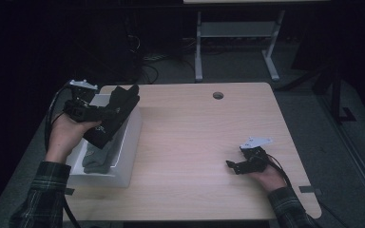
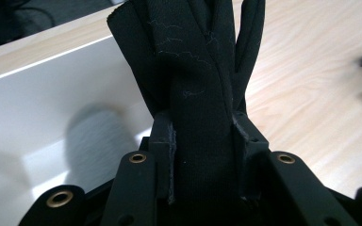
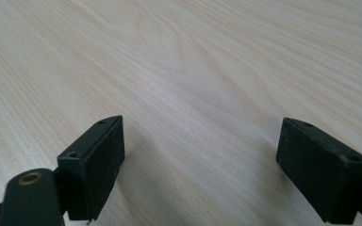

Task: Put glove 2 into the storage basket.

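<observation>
A folded piece of black fabric [image 1: 114, 114] hangs raised above the white rectangular plastic bin [image 1: 128, 142] at the desk's left edge, pinched upright in several layers between two black pads.

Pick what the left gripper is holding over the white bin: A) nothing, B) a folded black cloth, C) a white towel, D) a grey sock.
B: in the left gripper view the left gripper has its jaws pressed on a folded black cloth above the white bin.
</observation>
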The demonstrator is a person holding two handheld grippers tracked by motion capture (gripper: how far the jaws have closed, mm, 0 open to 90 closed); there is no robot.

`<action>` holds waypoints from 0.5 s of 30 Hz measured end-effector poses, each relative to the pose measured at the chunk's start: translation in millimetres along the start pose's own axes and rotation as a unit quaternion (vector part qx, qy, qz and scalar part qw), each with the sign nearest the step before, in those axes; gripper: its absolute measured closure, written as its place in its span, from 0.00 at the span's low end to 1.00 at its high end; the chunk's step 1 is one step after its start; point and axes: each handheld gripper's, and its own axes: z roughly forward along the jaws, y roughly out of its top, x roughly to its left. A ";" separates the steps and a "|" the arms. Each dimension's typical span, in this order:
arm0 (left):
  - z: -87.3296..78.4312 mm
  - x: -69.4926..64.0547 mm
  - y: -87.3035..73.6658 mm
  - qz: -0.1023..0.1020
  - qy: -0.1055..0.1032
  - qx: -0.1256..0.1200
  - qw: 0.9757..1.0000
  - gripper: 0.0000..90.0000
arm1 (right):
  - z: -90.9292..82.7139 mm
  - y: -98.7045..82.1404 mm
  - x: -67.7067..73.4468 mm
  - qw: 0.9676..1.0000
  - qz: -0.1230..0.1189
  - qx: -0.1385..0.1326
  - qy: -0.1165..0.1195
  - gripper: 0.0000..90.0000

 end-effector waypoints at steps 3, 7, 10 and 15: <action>-1.9 11.1 -6.8 -0.018 0.015 0.003 1.000 0.73 | 0.1 0.0 0.1 1.000 0.000 0.000 0.000 0.17; 0.3 23.9 -16.1 -0.038 0.023 0.006 0.999 0.73 | 0.1 0.0 0.1 1.000 0.000 0.000 0.000 0.17; 4.7 31.8 -22.9 -0.052 0.035 0.012 0.998 0.73 | 0.0 0.0 0.1 1.000 0.000 0.000 0.000 0.17; 14.5 42.3 -34.5 -0.071 0.039 0.020 0.997 0.73 | 0.0 0.0 0.0 1.000 0.000 0.000 0.000 0.17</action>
